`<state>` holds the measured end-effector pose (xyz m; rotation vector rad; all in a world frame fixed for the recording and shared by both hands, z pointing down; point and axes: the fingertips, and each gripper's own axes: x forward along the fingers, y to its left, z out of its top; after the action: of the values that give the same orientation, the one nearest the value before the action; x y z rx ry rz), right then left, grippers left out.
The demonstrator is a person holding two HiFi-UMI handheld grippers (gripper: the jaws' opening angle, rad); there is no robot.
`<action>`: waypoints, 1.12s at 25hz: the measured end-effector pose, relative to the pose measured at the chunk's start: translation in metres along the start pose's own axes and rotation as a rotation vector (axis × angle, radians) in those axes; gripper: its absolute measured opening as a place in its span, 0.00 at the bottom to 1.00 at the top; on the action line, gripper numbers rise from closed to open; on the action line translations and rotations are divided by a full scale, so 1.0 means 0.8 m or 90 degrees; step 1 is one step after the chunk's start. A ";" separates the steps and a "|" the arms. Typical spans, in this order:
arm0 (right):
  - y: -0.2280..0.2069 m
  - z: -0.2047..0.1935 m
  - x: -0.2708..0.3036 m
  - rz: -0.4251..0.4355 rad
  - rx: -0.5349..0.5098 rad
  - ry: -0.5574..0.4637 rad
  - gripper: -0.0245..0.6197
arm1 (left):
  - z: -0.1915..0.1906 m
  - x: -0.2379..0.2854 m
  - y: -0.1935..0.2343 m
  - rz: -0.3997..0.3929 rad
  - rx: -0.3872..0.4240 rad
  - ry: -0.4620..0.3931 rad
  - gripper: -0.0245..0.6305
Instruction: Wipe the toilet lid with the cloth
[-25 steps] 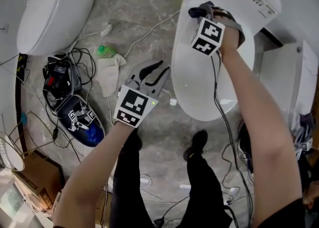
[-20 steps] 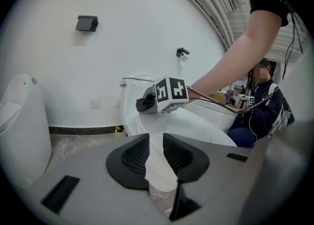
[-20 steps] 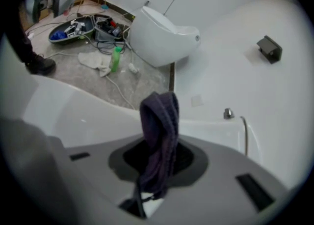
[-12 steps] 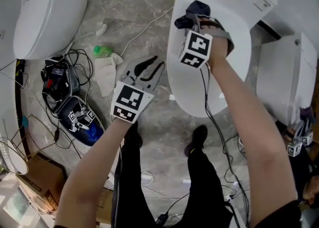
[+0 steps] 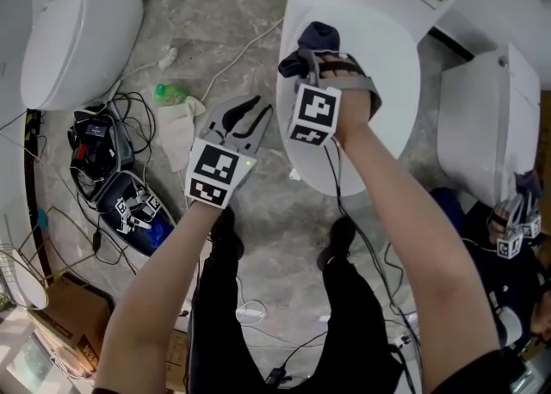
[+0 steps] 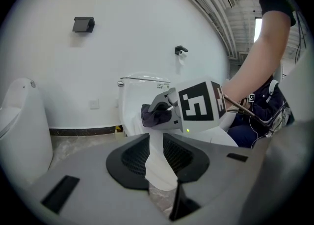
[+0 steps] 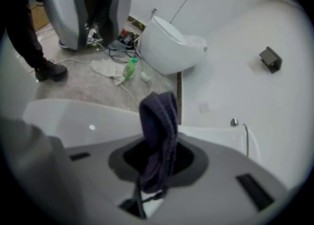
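Under the right gripper (image 5: 312, 55) lies the white toilet lid (image 5: 379, 100), shut over its bowl. Off the lid's left edge, beside that gripper and above the marble floor (image 5: 258, 14), the left gripper (image 5: 244, 119) hangs with jaws apart and empty. Clamped in the right gripper's jaws, the dark cloth (image 5: 317, 38) bunches at their tips, over the lid.

Looking steeply down from head height onto the toilet lid (image 5: 392, 57) and floor (image 5: 215, 31). Riding close behind the left gripper (image 6: 156, 148), facing level toward lid and wall (image 6: 122, 37). Riding behind the right gripper (image 7: 158, 157), skimming across the lid. Sharing lid and cloth (image 7: 159, 130).
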<state>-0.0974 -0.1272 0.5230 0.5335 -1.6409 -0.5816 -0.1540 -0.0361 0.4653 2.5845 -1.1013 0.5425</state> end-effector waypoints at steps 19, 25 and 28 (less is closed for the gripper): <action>0.132 0.031 -0.090 0.040 -0.006 -0.026 0.18 | 0.001 -0.025 -0.023 0.004 0.006 0.016 0.18; 0.151 0.031 -0.103 0.051 -0.004 -0.033 0.18 | 0.007 -0.019 -0.028 -0.003 0.005 0.016 0.18; 0.157 0.032 -0.106 0.057 0.000 -0.036 0.18 | 0.006 -0.015 -0.026 -0.002 0.005 0.020 0.18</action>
<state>-0.1133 0.0251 0.5365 0.4451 -1.7098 -0.5352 -0.1455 -0.0161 0.4535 2.5750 -1.0878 0.5870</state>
